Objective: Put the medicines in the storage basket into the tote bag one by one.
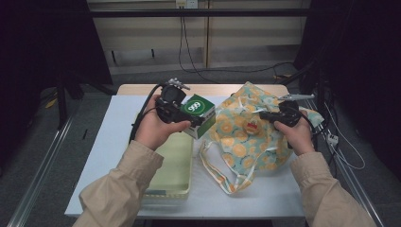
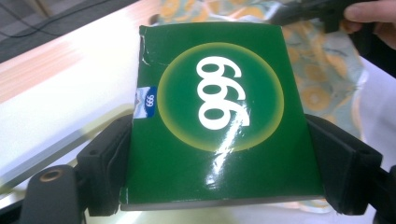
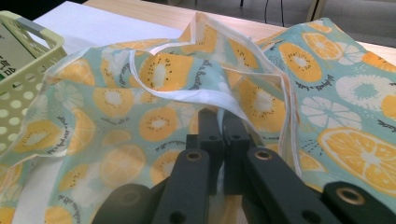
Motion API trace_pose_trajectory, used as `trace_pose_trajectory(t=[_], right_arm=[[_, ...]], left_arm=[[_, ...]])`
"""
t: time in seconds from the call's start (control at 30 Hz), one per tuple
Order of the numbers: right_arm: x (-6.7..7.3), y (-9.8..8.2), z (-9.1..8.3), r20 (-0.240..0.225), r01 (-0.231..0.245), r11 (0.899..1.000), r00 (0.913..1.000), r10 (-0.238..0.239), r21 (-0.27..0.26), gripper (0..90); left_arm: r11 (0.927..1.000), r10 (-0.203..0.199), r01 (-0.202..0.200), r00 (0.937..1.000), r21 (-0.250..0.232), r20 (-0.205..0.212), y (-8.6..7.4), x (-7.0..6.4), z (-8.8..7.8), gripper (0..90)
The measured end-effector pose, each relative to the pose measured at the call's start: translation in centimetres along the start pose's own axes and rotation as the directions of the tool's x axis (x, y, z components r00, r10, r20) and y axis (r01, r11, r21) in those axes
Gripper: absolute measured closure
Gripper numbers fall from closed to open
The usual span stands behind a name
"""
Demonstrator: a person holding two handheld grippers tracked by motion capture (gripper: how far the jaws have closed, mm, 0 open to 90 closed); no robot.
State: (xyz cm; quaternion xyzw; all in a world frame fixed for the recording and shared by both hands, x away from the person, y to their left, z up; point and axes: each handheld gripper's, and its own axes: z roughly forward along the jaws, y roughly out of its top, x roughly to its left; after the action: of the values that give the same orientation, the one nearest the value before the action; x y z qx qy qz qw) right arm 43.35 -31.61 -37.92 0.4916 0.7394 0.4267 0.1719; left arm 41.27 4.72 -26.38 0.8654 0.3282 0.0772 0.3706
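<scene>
Lying nearest, lower centre of the high view: pale green basket (image 1: 172, 165), on the white table (image 1: 108, 142) beside the bag.
Left gripper (image 1: 191, 124), centre-left of the frame: jaws clamped on either side of a green box (image 1: 199, 115) marked 999, held clear of the table above the basket's far end, just beside the bag.
Fruit-print cloth bag (image 1: 246, 137), centre-right: spread on the table, white handles trailing toward the near edge.
Right gripper (image 1: 260, 115), right of centre: jaws pressed together on the bag's white-trimmed rim (image 3: 219, 100), cloth pinched between the tips.
</scene>
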Motion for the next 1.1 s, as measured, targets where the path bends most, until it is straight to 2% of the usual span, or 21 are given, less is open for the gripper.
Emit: trace_pose_trajectory(t=[0.37, 0.63, 0.93, 1.1], right_arm=[[-0.2, 0.0, -0.2, -0.009, -0.005, 1.0, 1.0, 0.005, -0.01, 89.8], [-0.1, 0.1, -0.6, -0.012, -0.004, 1.0, 0.9999, 0.003, -0.024, 89.9], [-0.1, 0.2, -0.8, -0.015, -0.014, 0.999, 0.9998, 0.013, -0.033, 89.8], [-0.1, 0.2, -0.7, -0.017, -0.012, 0.999, 0.9998, 0.012, -0.03, 89.8]], left_arm=[[0.999, 0.044, -0.044, 0.9954, 0.002, 0.086, 1.5, -3.5, 4.5, 17.3], [0.998, 0.057, -0.06, 0.9913, 0.02, 0.118, 1.5, -5.4, 8.3, 17.3], [0.9938, 0.079, -0.089, 0.9877, 0.067, 0.135, 0.9, -6.6, 12.3, 17.3], [0.9956, 0.056, -0.066, 0.9893, 0.067, 0.135, 0.5, -6.7, 13.9, 17.2]])
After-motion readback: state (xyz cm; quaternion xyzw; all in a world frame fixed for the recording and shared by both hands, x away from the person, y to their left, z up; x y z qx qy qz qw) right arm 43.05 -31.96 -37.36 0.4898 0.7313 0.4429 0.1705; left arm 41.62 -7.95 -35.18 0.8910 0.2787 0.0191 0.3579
